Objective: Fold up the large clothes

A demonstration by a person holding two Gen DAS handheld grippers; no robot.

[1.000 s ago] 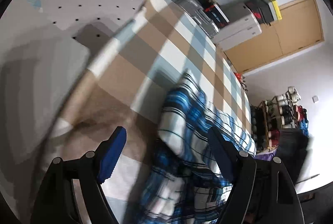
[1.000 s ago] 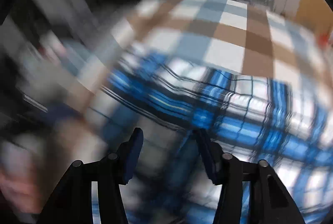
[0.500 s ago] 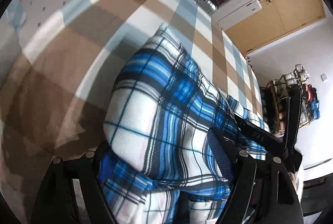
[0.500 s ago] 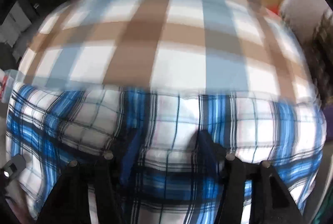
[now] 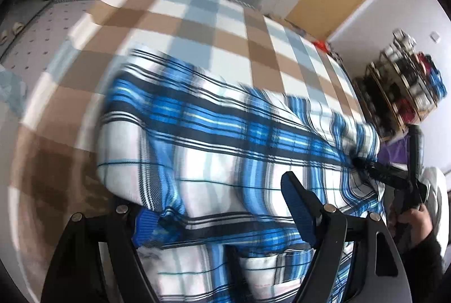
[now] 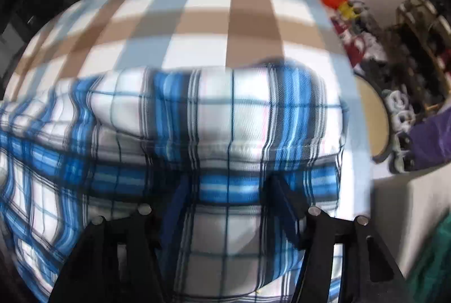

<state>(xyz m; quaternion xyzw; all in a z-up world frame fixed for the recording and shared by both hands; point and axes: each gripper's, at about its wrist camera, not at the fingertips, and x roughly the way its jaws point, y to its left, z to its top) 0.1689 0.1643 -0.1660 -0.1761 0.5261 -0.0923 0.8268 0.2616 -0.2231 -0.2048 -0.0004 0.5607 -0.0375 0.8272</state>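
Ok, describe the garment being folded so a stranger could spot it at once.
Find the bed with the tan, pale blue and white checked cover. Bunched on its near end lies the plaid shirt: its bright blue and white, crossed by thin dark lines, sets it apart from the cover's broad, muted squares.
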